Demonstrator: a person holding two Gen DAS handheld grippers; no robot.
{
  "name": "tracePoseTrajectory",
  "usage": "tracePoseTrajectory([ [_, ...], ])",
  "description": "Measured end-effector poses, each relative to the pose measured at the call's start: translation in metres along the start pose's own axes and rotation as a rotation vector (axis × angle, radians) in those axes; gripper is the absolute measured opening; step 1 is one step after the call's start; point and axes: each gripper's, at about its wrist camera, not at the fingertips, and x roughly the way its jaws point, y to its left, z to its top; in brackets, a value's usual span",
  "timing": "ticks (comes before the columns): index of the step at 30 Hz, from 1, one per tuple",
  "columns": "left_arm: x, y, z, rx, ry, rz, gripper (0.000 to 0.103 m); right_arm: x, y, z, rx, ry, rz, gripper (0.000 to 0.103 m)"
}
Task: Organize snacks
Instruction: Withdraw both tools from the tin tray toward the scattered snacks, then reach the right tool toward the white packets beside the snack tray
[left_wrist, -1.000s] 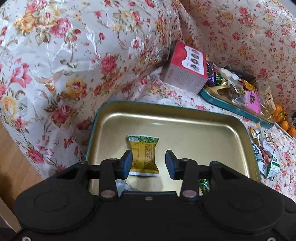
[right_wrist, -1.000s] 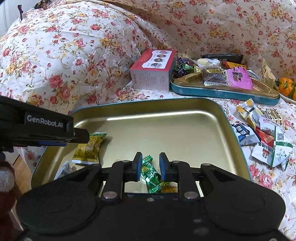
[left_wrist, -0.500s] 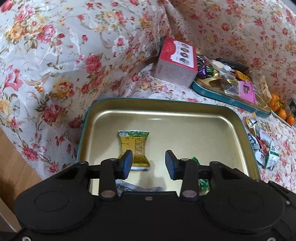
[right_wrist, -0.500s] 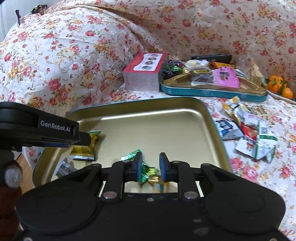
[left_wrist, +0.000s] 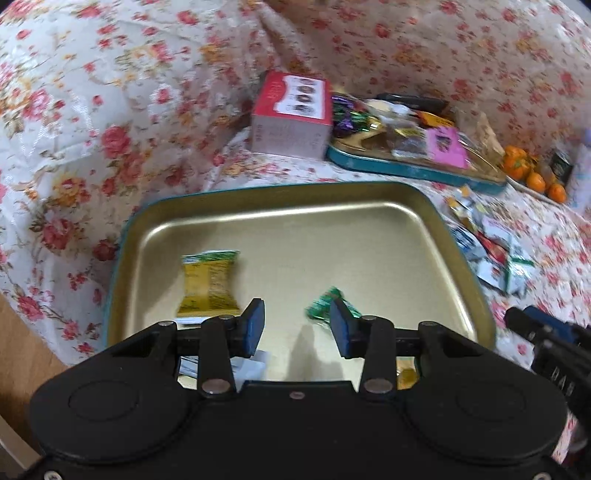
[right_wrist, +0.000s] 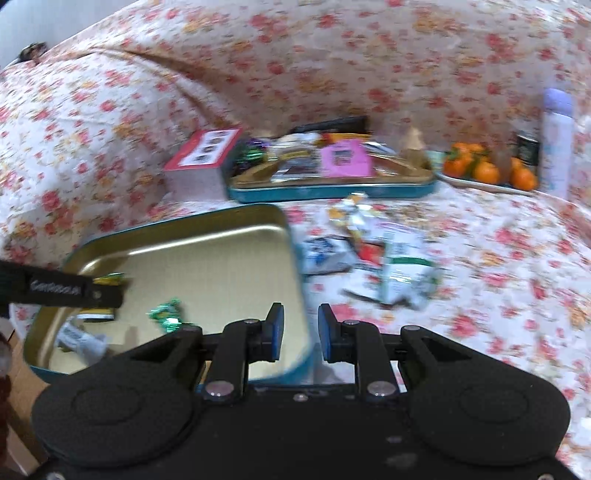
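Left tongs hanging wide apart over the near edge of the gold tray, gripping nothing. Right tongs standing at a narrow gap with nothing between the pads, hovering above the tray's right rim.

Lying inside the tray: a green candy just ahead of the left tongs' right pad, a yellow snack packet to the left of the candy, a white wrapper at the near wall, partly hiding behind the tongs, and something golden at the near right corner, too hidden to name.

Resting just right of the tray on the flowered cloth: a loose pile of snack packets, blurred in both views.

Sitting beyond the tray's far rim: a red and white box, and touching it on the right, a blue tin heaping with sweets and a pink packet. Farther right of the tray, behind the pile: a plate of oranges, with a pale bottle standing upright beside it.
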Motion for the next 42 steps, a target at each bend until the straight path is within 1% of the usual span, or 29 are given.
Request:
tracePoseTrajectory([
  [5,-0.008,-0.025,-0.010,0.070,-0.023,-0.030,0.048,-0.008,-0.040,-0.010,0.042,-0.007,-0.077,0.022],
  [12,-0.021,-0.068,-0.029,0.170,-0.061,-0.083,0.048,-0.015,-0.089,-0.028,0.096,0.004,-0.154,0.022],
  [13,-0.023,-0.074,-0.031,0.169,-0.065,-0.090,0.048,-0.016,-0.094,-0.031,0.100,0.006,-0.160,0.022],
  [15,-0.026,-0.081,-0.036,0.137,-0.064,-0.106,0.048,-0.016,-0.107,-0.035,0.100,0.013,-0.174,0.022],
  [18,-0.026,-0.092,-0.042,0.104,-0.030,-0.142,0.048,-0.018,-0.122,-0.037,0.109,0.010,-0.183,0.022],
  [22,-0.031,-0.106,-0.050,0.095,-0.030,-0.125,0.048,-0.014,-0.135,-0.028,0.115,-0.019,-0.165,0.024],
  [27,-0.034,-0.104,-0.058,0.018,-0.008,-0.101,0.048,0.000,-0.130,-0.003,0.110,-0.057,-0.090,0.027],
  [29,-0.033,-0.100,-0.063,-0.017,0.008,-0.084,0.048,0.009,-0.120,0.007,0.074,-0.064,-0.060,0.030],
  [34,-0.030,-0.090,-0.071,-0.071,0.048,-0.044,0.048,0.033,-0.092,0.029,-0.025,-0.086,-0.005,0.030],
  [38,-0.030,-0.091,-0.072,-0.060,0.041,-0.016,0.048,0.056,-0.075,0.033,-0.096,-0.068,-0.003,0.031],
  [39,-0.030,-0.093,-0.071,-0.054,0.038,-0.015,0.048,0.060,-0.073,0.031,-0.111,-0.057,-0.013,0.032],
  [40,-0.030,-0.095,-0.071,-0.048,0.035,-0.018,0.048,0.065,-0.071,0.029,-0.134,-0.051,-0.036,0.037],
  [41,-0.030,-0.097,-0.070,-0.042,0.032,-0.022,0.048,0.066,-0.070,0.026,-0.154,-0.060,-0.057,0.039],
  [42,-0.030,-0.099,-0.070,-0.035,0.030,-0.026,0.048,0.066,-0.071,0.023,-0.170,-0.059,-0.069,0.039],
])
